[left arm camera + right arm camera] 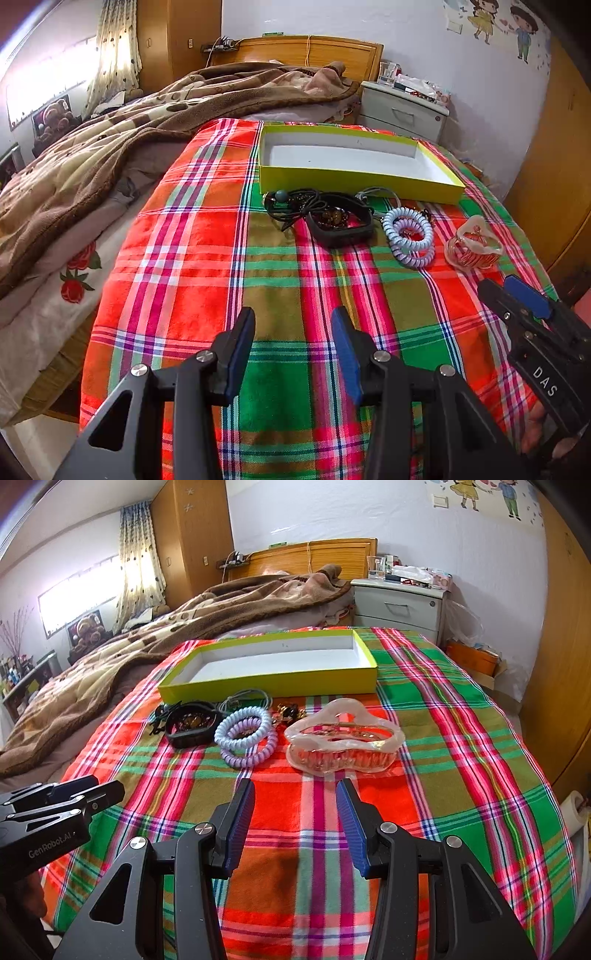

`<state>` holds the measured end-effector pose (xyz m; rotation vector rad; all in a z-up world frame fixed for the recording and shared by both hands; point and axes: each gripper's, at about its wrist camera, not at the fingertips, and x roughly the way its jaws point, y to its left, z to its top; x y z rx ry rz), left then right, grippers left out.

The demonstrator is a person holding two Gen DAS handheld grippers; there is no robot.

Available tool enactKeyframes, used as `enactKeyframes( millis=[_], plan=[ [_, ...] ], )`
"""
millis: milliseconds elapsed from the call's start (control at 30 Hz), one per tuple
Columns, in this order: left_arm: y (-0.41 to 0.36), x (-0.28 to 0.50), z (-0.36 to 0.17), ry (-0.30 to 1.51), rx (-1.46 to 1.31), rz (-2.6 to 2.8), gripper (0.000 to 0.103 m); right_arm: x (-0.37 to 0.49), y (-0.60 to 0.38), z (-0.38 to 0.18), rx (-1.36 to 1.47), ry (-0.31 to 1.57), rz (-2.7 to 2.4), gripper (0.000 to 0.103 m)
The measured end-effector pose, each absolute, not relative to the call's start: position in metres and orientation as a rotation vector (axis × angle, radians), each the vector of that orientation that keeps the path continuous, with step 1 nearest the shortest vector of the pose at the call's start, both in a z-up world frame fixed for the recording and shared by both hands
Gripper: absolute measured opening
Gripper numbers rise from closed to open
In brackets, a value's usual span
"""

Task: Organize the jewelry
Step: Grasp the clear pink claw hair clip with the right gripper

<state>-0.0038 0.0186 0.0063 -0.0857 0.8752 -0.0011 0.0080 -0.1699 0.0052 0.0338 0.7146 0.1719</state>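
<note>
An empty yellow-green box (354,180) (273,685) with a white inside lies on a plaid cloth (207,258) (461,738). In front of it sit a tangle of black cords (295,203), a black bangle (341,225) (190,725) with beads inside, lilac spiral hair ties (408,230) (245,736), and a clear pink hair claw (472,243) (343,738). My left gripper (293,325) is open over bare cloth, short of the items. My right gripper (295,794) is open just in front of the claw, with nothing between its fingers. Each gripper shows at the edge of the other's view: the right gripper (517,295) and the left gripper (103,792).
A brown blanket (110,147) (147,638) covers the bed to the left. A white nightstand (404,110) (399,603) with clutter stands behind the cloth, before the wall. A wooden wardrobe (565,664) lines the right side. The cloth drops off at its left edge.
</note>
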Motion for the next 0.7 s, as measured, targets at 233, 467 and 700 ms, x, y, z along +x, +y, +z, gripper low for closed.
enactKeyframes(
  millis=[233, 467, 700],
  plan=[
    [0.027, 0.003, 0.004, 0.899, -0.131, -0.058, 0.045, 0.02, -0.205, 0.01, 0.09, 0.69, 0.148, 0.047],
    [0.032, 0.01, -0.005, 0.962, -0.148, -0.153, 0.045, 0.058, -0.238, 0.02, 0.086, 0.709, 0.198, 0.047],
    [0.033, 0.018, -0.005, 0.996, -0.155, -0.187, 0.045, 0.099, -0.223, 0.014, -0.112, 0.814, 0.41, 0.047]
  ],
)
